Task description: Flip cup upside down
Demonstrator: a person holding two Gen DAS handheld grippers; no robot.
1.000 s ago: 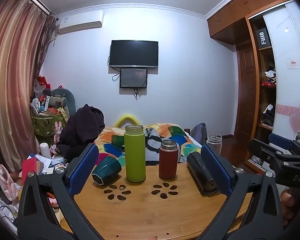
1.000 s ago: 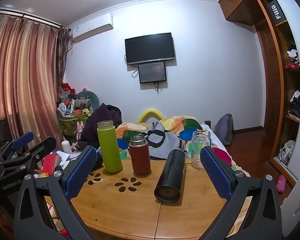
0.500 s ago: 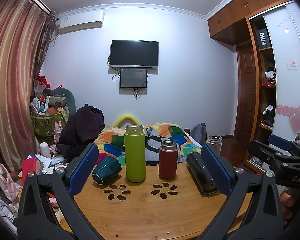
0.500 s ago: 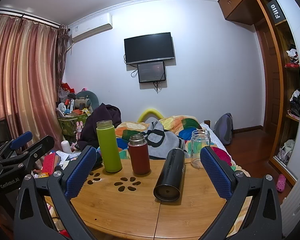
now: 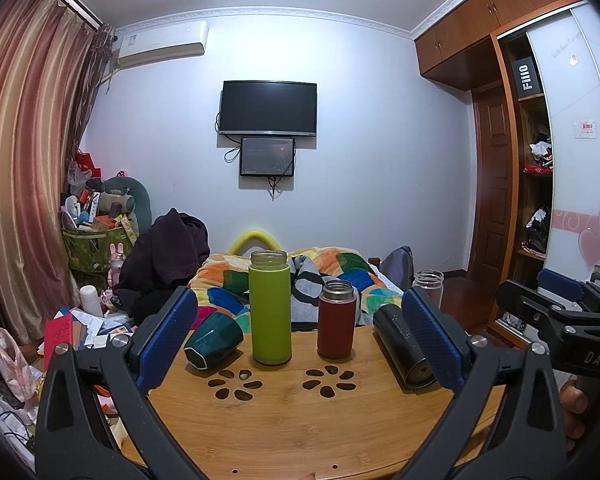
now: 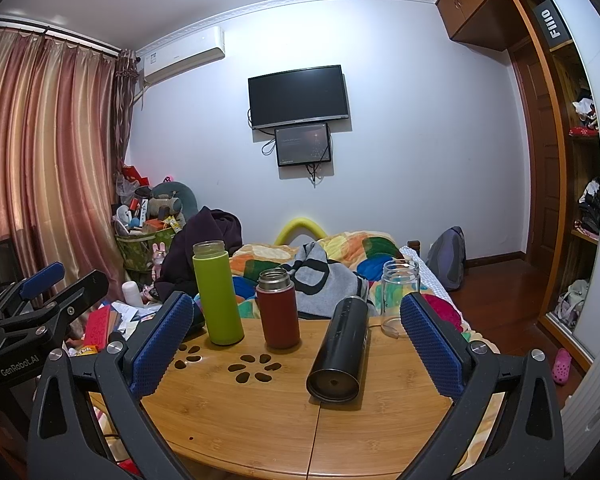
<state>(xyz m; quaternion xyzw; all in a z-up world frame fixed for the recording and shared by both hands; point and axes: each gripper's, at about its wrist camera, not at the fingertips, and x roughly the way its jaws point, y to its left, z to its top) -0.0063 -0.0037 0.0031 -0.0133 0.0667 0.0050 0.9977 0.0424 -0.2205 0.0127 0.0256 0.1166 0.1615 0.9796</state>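
Note:
On the round wooden table stand a green bottle and a red flask, both upright with open tops. A dark green cup lies on its side at the left. A black flask lies on its side at the right, base toward me; it also shows in the right wrist view. A clear glass jar stands upright at the far right. My left gripper is open and empty, above the near table. My right gripper is open and empty, with the black flask between its fingers' line.
A bed with a colourful quilt lies behind the table. Clutter, a basket and curtains fill the left. A wardrobe stands at the right. The right gripper shows in the left wrist view.

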